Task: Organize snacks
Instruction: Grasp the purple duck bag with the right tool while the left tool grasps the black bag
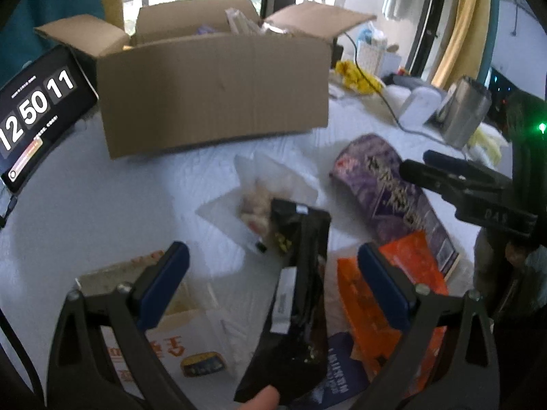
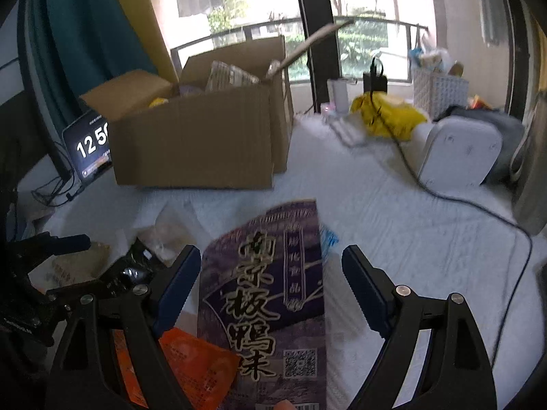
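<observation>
Both claws apart over snack packets on white worktop [image 2: 410, 212].
Left claw [image 1: 273, 263] straddles glossy black packet [image 1: 297, 307]; right claw [image 2: 271, 263] straddles purple printed bag [image 2: 270, 294], neither clamped.

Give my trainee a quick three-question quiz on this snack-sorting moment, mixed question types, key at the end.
1. True or false: the cardboard box has its flaps open, with packets already showing inside.
2. Multiple choice: which packet lies between the fingers of the right gripper? A) the purple packet B) the orange packet C) the clear bag
3. Fill in: the packet between the fingers of the left gripper is the ____ packet.

Key:
1. True.
2. A. The fingers stand wide on either side of it, not pressing.
3. Black. Those fingers also stand apart from it.
</observation>
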The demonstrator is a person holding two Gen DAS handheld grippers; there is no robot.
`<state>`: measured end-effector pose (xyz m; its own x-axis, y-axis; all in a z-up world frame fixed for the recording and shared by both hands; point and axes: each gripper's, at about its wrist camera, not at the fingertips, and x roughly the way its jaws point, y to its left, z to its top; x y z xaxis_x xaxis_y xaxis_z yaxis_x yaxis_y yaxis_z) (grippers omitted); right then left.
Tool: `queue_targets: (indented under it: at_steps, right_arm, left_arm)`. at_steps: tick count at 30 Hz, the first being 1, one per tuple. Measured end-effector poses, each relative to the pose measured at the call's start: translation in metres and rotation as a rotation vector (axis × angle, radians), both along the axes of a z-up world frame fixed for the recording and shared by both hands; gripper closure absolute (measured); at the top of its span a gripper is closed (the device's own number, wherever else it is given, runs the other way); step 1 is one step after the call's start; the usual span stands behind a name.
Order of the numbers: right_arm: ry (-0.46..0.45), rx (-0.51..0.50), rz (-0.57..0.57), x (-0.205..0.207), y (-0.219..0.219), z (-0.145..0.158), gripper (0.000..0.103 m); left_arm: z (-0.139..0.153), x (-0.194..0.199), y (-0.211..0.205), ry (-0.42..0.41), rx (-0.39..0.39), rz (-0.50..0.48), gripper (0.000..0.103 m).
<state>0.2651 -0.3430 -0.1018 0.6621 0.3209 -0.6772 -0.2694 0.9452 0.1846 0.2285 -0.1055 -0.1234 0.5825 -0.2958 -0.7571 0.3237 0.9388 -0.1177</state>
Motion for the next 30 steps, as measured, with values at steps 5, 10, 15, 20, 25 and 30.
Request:
queue_targets:
  at_steps: [5,10,15,20,25,30]
  right_arm:
    - [0.051,0.008,0.018,0.003,0.004,-0.013,0.015]
    - [0.098,-0.016,0.054,0.004,0.013,-0.024,0.016]
    - [0.121,-0.045,0.050,0.006,0.018,-0.028,0.036]
    - [0.115,-0.065,0.041,0.004,0.019,-0.026,0.063]
    - [0.110,-0.059,0.037,0.002,0.016,-0.025,0.094]
    - [0.100,-0.030,0.020,0.003,0.006,-0.016,0.094]
  left_arm:
    - [-0.011,0.004,-0.003,0.030,0.026,-0.004,0.005]
    - [-0.019,0.006,-0.006,0.060,0.057,-0.025,0.040]
    - [-0.023,0.003,-0.013,0.065,0.074,-0.053,0.065]
    - [-0.021,0.001,-0.012,0.052,0.066,-0.059,0.073]
    - [-0.016,-0.002,-0.007,0.028,0.056,-0.053,0.076]
    - [-0.009,-0.005,0.000,0.005,0.047,-0.051,0.076]
